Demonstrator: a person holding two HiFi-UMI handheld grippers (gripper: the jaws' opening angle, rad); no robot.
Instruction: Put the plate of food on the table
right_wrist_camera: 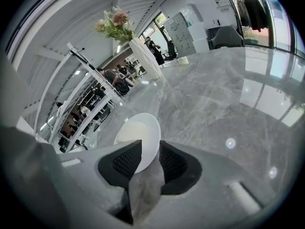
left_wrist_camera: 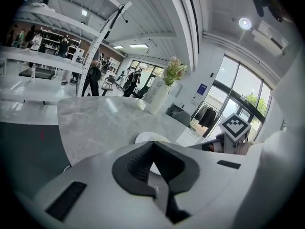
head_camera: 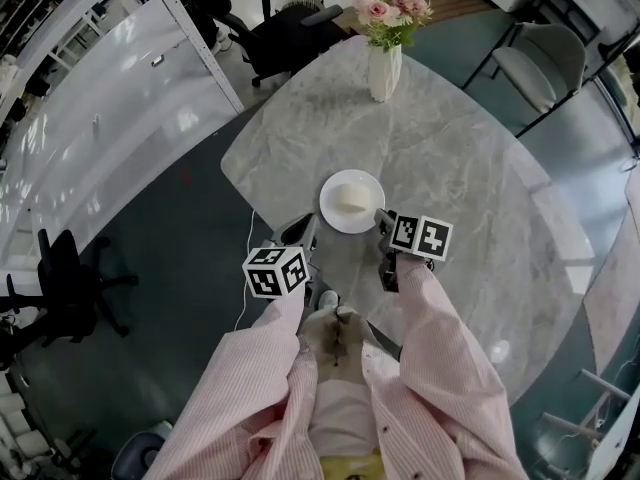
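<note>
A white plate [head_camera: 352, 200] with a pale piece of food rests on the round marble table [head_camera: 460, 158], near its front edge. In the right gripper view the plate [right_wrist_camera: 138, 132] lies flat on the table [right_wrist_camera: 214, 94], and its near rim sits between the pads of my right gripper [right_wrist_camera: 147, 159], which stand apart, open. From above, the right gripper [head_camera: 381, 218] is at the plate's right front rim. My left gripper [head_camera: 304, 227] hovers just left of the plate with its tips together, shut on nothing [left_wrist_camera: 152, 144]; the plate [left_wrist_camera: 147, 137] shows beyond it.
A white vase of pink flowers [head_camera: 385, 63] stands at the table's far side. Office chairs [head_camera: 290, 18] and a grey chair [head_camera: 540, 58] ring the table's back. A long white bench [head_camera: 90, 118] and a black chair [head_camera: 60, 278] stand to the left.
</note>
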